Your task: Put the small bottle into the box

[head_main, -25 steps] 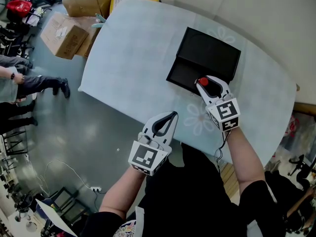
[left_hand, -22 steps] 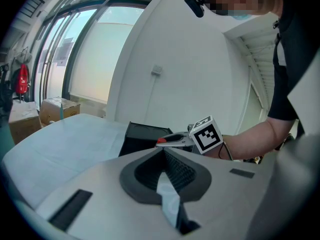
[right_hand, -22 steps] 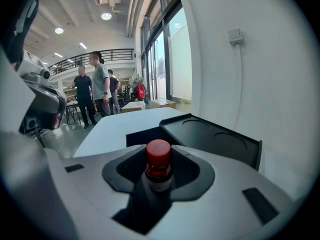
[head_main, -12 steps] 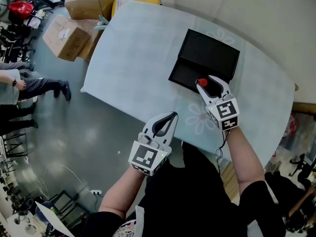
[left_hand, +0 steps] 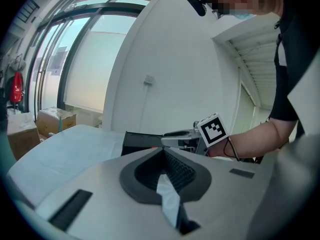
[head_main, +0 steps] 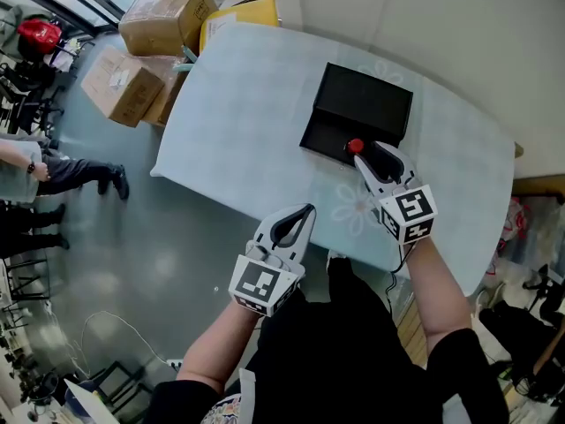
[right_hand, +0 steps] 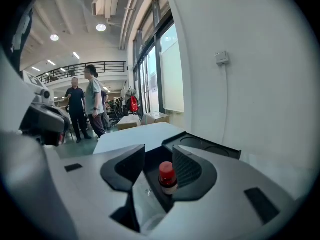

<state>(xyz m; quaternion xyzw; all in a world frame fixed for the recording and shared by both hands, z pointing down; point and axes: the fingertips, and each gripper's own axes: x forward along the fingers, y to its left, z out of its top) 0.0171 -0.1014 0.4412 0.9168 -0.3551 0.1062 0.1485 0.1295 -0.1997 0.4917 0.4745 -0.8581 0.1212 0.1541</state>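
A: Now, left gripper (left_hand: 162, 154)?
B: Jaws clenched, nothing between them.
A: Right gripper (right_hand: 159, 149)?
B: Jaws released. Small bottle (right_hand: 168, 176) stands upright between them, nearer the jaw at 3 o'clock, inside the box (head_main: 364, 102), at its 6 o'clock end.

Table (head_main: 238, 131), pale blue cloth w/ flower print.
- Black box (head_main: 364, 102), 1 pc, open, on far side of table.
- Small bottle (head_main: 356, 147), red cap, in box's near half, at tips of right gripper (head_main: 374, 154); jaws apart.
- Left gripper (head_main: 305, 210) at table's near edge, jaws together.
- Floor beyond table's far-left corner: brown cardboard cartons (head_main: 163, 16), 1 yellow carton (head_main: 240, 11).
- Person (head_main: 62, 170) at left edge, partly in view.
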